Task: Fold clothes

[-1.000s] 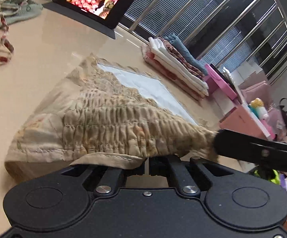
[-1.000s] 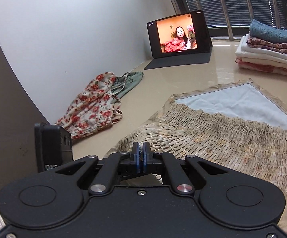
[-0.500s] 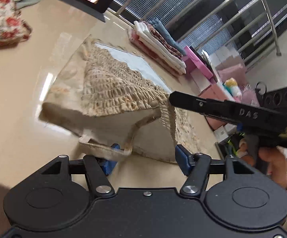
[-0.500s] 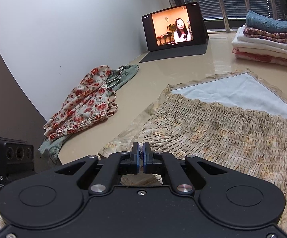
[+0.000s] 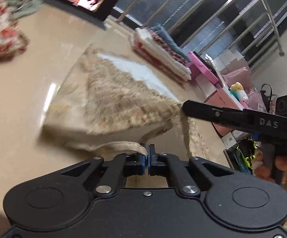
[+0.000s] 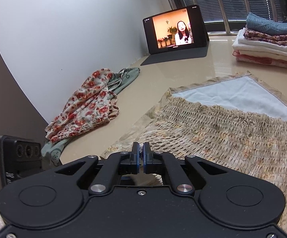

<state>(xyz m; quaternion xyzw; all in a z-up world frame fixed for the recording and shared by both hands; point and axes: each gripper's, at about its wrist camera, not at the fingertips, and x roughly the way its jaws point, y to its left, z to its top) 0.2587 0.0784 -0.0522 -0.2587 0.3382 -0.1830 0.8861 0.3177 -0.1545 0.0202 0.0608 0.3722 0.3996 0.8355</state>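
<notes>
- The beige smocked dress (image 6: 222, 127) is spread on the glossy table (image 5: 14, 103).
- Its strap (image 5: 123, 145) is pinched by the left gripper (image 5: 147, 160).
- An edge of the dress is clamped by the right gripper (image 6: 141, 159).
- A folded stack (image 6: 268, 45), a tablet (image 6: 175, 31) and a floral garment (image 6: 83, 107) are seen around it.

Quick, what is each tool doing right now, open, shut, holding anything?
Left tool: shut on the beige dress's strap.
Right tool: shut on the beige dress.
</notes>
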